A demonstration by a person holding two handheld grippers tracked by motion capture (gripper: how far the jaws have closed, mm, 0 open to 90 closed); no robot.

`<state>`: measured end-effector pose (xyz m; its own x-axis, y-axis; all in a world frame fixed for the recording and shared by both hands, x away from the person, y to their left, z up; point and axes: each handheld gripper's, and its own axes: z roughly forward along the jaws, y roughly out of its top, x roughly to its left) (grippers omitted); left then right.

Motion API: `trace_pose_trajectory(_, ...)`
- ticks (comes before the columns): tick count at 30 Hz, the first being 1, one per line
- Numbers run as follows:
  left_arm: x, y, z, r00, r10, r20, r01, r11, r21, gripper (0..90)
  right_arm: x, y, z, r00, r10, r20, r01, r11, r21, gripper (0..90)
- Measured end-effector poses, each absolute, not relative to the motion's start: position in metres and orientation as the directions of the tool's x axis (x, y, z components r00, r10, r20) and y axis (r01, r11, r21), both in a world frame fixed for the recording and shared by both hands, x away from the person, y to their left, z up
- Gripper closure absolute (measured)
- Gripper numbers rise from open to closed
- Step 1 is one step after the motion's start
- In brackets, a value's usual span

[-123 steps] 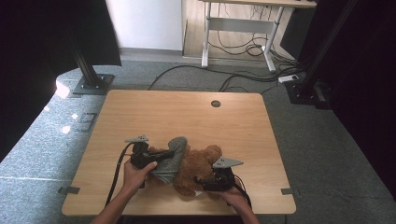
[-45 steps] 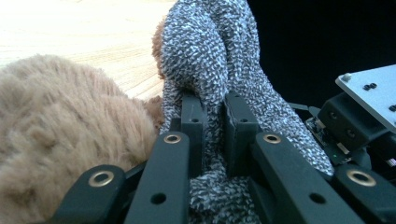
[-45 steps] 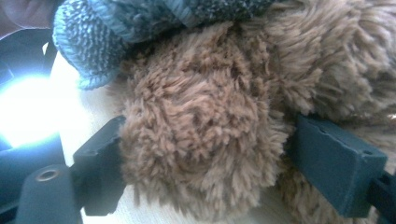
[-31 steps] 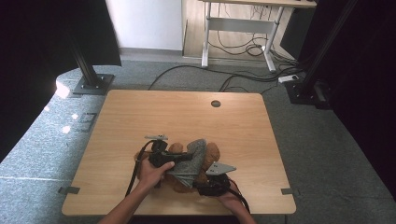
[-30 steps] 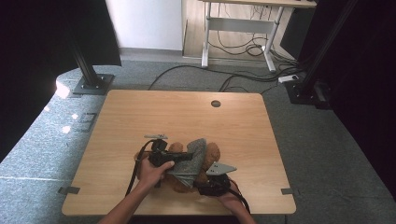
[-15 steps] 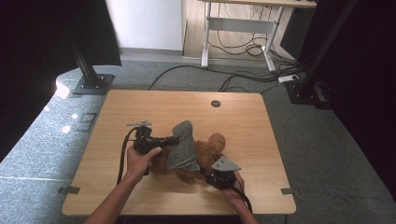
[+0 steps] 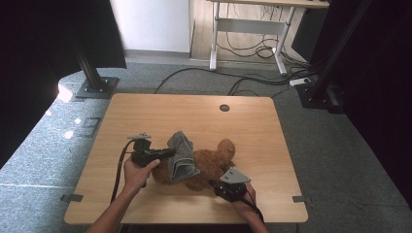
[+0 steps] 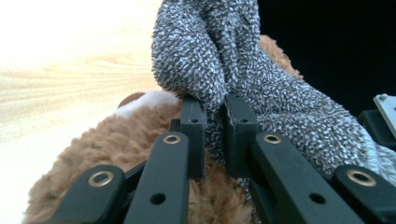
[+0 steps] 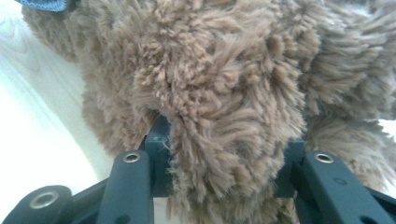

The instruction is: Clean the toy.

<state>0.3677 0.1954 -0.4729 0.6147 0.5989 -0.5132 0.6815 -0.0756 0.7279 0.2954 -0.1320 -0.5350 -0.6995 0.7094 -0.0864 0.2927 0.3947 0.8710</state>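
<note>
On the left, the left gripper (image 7: 167, 153) has its jaws pressed together on a pinch of the grey knitted garment (image 7: 181, 156); the left gripper view shows the fabric (image 8: 243, 84) clamped between the two pads. The garment is bunched and lifted above the teddy bear (image 7: 210, 165), draped over the bear's left part rather than fitted around it.

The teddy bear lies on the wooden table (image 7: 145, 111), near the person's edge and roughly at its middle.

On the right, the right gripper (image 7: 224, 187) grips a plush part of the bear; the right gripper view shows brown fur (image 9: 224, 140) bulging between the two jaws, which have just been closing on it. Which limb it is cannot be told.

Judgement of progress: the work is mid-course. The bear is anchored and the garment is in hand, partly on the toy. Whether it is going on or coming off cannot be told; separating or seating it fully remains.
</note>
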Motion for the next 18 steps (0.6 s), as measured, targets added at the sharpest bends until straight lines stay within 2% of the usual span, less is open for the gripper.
trace_pose_trajectory(4, 0.354, 0.199, -0.482, 0.623, 0.58, -0.526, 0.673, -0.054, 0.738, 80.3, 0.29, -0.14, -0.537, -0.731, 0.682, -0.018, 0.335, 0.382, 0.862, 40.8)
trace_pose_trajectory(10, 0.346, 0.211, -0.493, 0.612, 0.54, -0.577, 0.688, -0.004, 0.726, 80.8, 0.288, -0.159, -0.523, -0.744, 0.65, 0.156, 0.38, 0.219, 0.899, 23.8)
trace_pose_trajectory(13, 0.34, 0.21, -0.495, 0.631, 0.53, -0.566, 0.674, -0.013, 0.739, 80.9, 0.293, -0.164, -0.515, -0.741, 0.63, 0.231, 0.401, 0.139, 0.906, 20.3)
trace_pose_trajectory(18, 0.332, 0.211, -0.498, 0.635, 0.523, -0.568, 0.671, -0.009, 0.742, 81.0, 0.307, -0.151, -0.517, -0.751, 0.613, 0.245, 0.43, 0.173, 0.886, 13.6)
